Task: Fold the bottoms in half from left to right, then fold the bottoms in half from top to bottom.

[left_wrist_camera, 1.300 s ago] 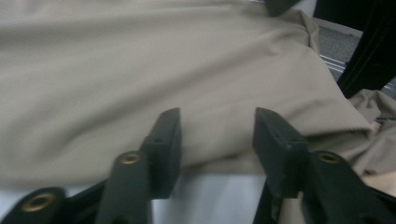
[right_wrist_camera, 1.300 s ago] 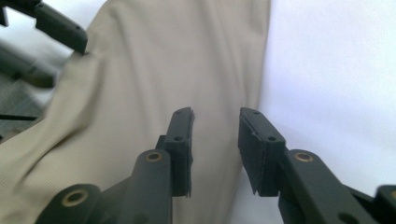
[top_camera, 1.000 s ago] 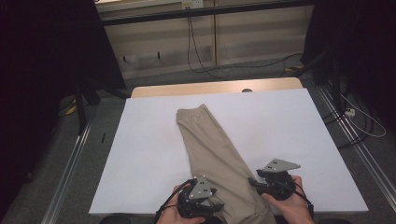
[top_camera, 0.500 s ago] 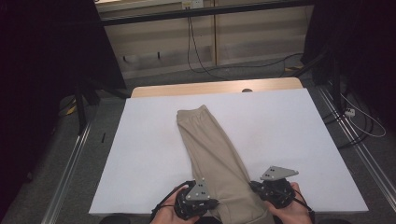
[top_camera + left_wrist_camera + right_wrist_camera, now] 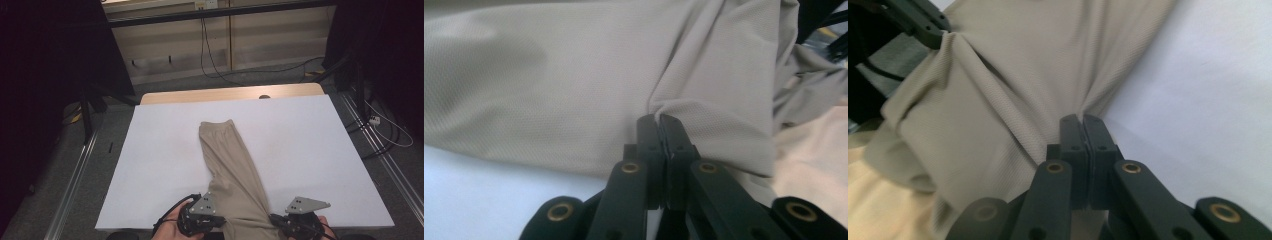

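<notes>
**Inspector:** Starting at the bottom edge of the high view. What are the grippers doing?

**Assistant:** The left gripper [image 5: 220,221] is sitting at lower centre-left, the right gripper [image 5: 272,219] at lower centre-right. Each is carrying a grey three-cornered plate on top. Both are biting the near end of the beige trousers [image 5: 235,170] from opposite sides.

**Inspector:** Jaw condition?

**Assistant:** In the left gripper view the black jaws are pressing together on a pinched fold of the cloth [image 5: 574,100], with creases radiating from the tips. The right gripper view is showing the same: jaws pressed together, nipping the fabric edge [image 5: 1013,100]. Both have just been closing onto the cloth.

**Inspector:** Material?

**Assistant:** A fine-knit, matte weave, soft and wrinkling under tension.

**Inspector:** Farther up the frame?

**Assistant:** The garment is lying folded into a long narrow strip, running from bottom centre towards mid-frame, its gathered waistband at the far end. It is resting on a smooth white sheet [image 5: 320,145] covering the wooden table [image 5: 225,94], whose bare edge is showing beyond.
</notes>
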### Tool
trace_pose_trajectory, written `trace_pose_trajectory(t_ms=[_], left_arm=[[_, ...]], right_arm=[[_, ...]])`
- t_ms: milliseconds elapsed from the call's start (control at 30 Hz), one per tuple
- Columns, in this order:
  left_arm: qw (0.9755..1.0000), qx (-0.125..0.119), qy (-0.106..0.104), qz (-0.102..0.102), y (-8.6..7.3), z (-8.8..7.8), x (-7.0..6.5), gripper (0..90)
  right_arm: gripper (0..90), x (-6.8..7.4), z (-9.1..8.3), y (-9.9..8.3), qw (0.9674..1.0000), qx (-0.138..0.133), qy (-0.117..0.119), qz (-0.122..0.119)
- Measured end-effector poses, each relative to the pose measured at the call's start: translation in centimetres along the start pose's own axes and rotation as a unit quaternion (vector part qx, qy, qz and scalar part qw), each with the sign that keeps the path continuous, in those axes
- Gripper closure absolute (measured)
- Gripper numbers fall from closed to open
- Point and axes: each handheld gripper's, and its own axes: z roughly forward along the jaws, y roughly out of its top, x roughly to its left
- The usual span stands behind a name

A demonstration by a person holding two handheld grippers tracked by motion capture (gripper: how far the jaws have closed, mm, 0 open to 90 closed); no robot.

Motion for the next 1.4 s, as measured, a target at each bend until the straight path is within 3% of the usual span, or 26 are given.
trace_pose_trajectory(t_ms=[133,267,300,333,400,433,467,500,600,667,733,767,800,833,867,900,1000,1033,1067,1100,1133,1167,1233,1333,1367,1400], left_arm=[[0.9999,0.002,-0.014,0.000,-1.2,-0.9,-0.9,88.8],[0.9992,-0.011,-0.031,-0.021,-2.7,-2.2,-1.5,88.4],[0.9984,-0.034,-0.025,-0.038,-3.0,-2.7,-1.2,87.3],[0.9983,-0.041,-0.020,-0.036,-2.9,-2.9,-0.9,84.1],[0.9982,-0.046,-0.007,-0.038,-2.8,-3.1,-0.6,68.2],[0.9965,-0.060,0.002,-0.059,-2.7,-3.3,0.1,63.2],[0.9965,-0.060,0.002,-0.059,-2.7,-3.3,0.1,62.8],[0.9947,-0.074,0.017,-0.069,-2.6,-3.4,0.6,58.8],[0.9929,-0.081,0.039,-0.079,-2.5,-3.5,1.1,46.5],[0.9888,-0.092,0.076,-0.090,-2.4,-3.5,1.9,36.7],[0.9872,-0.096,0.085,-0.095,-2.4,-3.5,2.2,28.7],[0.9851,-0.101,0.101,-0.096,-2.2,-3.6,2.6,27.6],[0.9851,-0.101,0.101,-0.096,-2.2,-3.6,2.6,25.5],[0.9823,-0.107,0.118,-0.099,-1.9,-3.8,3.2,22.5],[0.9823,-0.107,0.118,-0.099,-1.9,-3.8,3.2,20.7],[0.9798,-0.112,0.130,-0.103,-1.4,-3.9,4.1,20.0],[0.9780,-0.120,0.143,-0.094,-0.9,-4.1,5.2,17.0],[0.9752,-0.123,0.156,-0.097,-0.4,-4.2,6.7,17.2],[0.9752,-0.123,0.156,-0.097,-0.4,-4.2,6.7,17.0],[0.9703,-0.140,0.167,-0.105,0.0,-4.1,8.3,16.9],[0.9703,-0.140,0.167,-0.105,0.0,-4.1,8.3,16.4],[0.9679,-0.147,0.174,-0.105,0.4,-3.8,10.1,16.3],[0.9634,-0.153,0.177,-0.131,0.7,-3.5,11.7,16.6],[0.9630,-0.147,0.183,-0.132,1.2,-3.4,13.0,19.9],[0.9598,-0.138,0.203,-0.137,1.9,-3.4,14.4,21.9],[0.9580,-0.137,0.204,-0.148,2.2,-3.5,15.1,23.8]], right_arm=[[89.0,1.3,0.0,-0.4,0.9993,0.010,0.035,0.001],[88.8,2.5,0.9,-0.2,0.9982,0.026,0.055,-0.008],[88.1,2.6,1.1,0.0,0.9981,0.025,0.055,-0.011],[86.4,2.5,1.2,0.2,0.9981,0.023,0.056,-0.011],[77.9,2.0,1.3,0.5,0.9976,0.013,0.066,-0.016],[65.1,1.8,1.3,0.7,0.9977,0.000,0.066,-0.015],[65.1,1.8,1.3,0.7,0.9977,0.000,0.066,-0.015],[57.8,1.3,1.3,1.1,0.9994,-0.011,0.032,-0.012],[52.5,0.7,1.0,1.3,0.9990,-0.027,0.035,0.002],[44.9,-0.1,1.0,1.7,0.9989,-0.043,0.018,0.001],[42.2,-0.4,1.0,1.9,0.9988,-0.047,0.015,0.001],[39.4,-1.0,1.3,2.5,0.9988,-0.048,0.006,-0.002],[39.4,-1.0,1.3,2.5,0.9988,-0.048,0.006,-0.002],[37.0,-1.6,1.7,3.4,0.9988,-0.049,0.004,-0.006],[36.2,-1.9,2.0,3.9,0.9987,-0.051,0.001,-0.011],[35.8,-2.3,2.3,4.5,0.9986,-0.052,-0.004,-0.014],[34.3,-3.1,2.9,5.7,0.9984,-0.053,-0.003,-0.018],[33.7,-3.9,3.5,7.0,0.9980,-0.058,-0.011,-0.023],[33.7,-3.9,3.5,7.0,0.9980,-0.058,-0.011,-0.023],[33.1,-4.6,4.2,8.3,0.9977,-0.062,-0.010,-0.023],[33.1,-4.6,4.2,8.3,0.9977,-0.062,-0.010,-0.023],[33.1,-5.3,4.9,9.5,0.9975,-0.067,-0.010,-0.021],[33.2,-5.7,5.6,10.6,0.9973,-0.069,-0.017,-0.020],[33.6,-6.2,6.4,11.6,0.9975,-0.068,-0.014,-0.016],[34.3,-6.6,7.0,12.4,0.9972,-0.070,-0.020,-0.015],[34.1,-6.9,7.3,12.8,0.9973,-0.071,-0.016,-0.011]])
